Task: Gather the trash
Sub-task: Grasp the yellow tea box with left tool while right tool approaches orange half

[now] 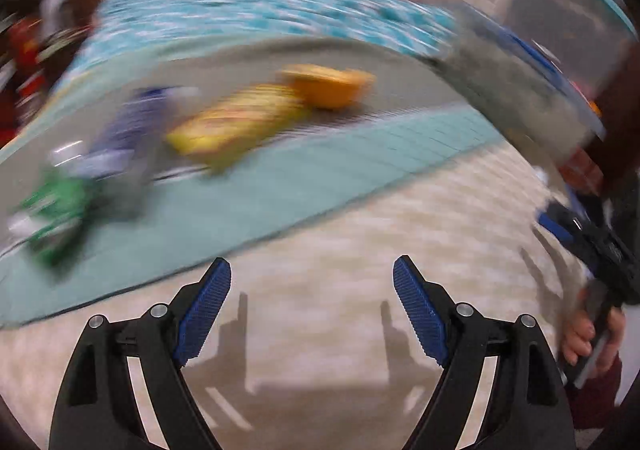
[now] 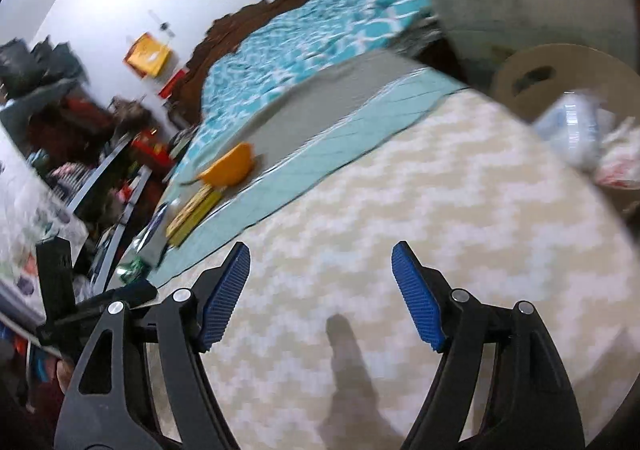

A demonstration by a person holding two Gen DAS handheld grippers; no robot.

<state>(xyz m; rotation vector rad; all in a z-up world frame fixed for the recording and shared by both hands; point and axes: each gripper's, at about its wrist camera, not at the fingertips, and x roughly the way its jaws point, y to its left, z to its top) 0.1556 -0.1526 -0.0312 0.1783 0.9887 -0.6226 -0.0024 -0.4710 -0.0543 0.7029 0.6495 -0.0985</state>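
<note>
The left claw is wide open and holds nothing. It hangs over a zigzag rug. The right claw is wide open too, and touches nothing. The trash lies in a row on a blue-green mat: an orange bowl, a long yellow wrapper, a blue wrapper and a green one. The yellow wrapper's long side runs along the row, toward the bowl. It is all blurry.

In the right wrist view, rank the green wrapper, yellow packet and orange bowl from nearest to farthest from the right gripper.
From the right gripper, all to its left on the bed:
1. Green wrapper, beside the left finger.
2. Yellow packet, farther up the teal strip.
3. Orange bowl, just beyond the packet.
</note>
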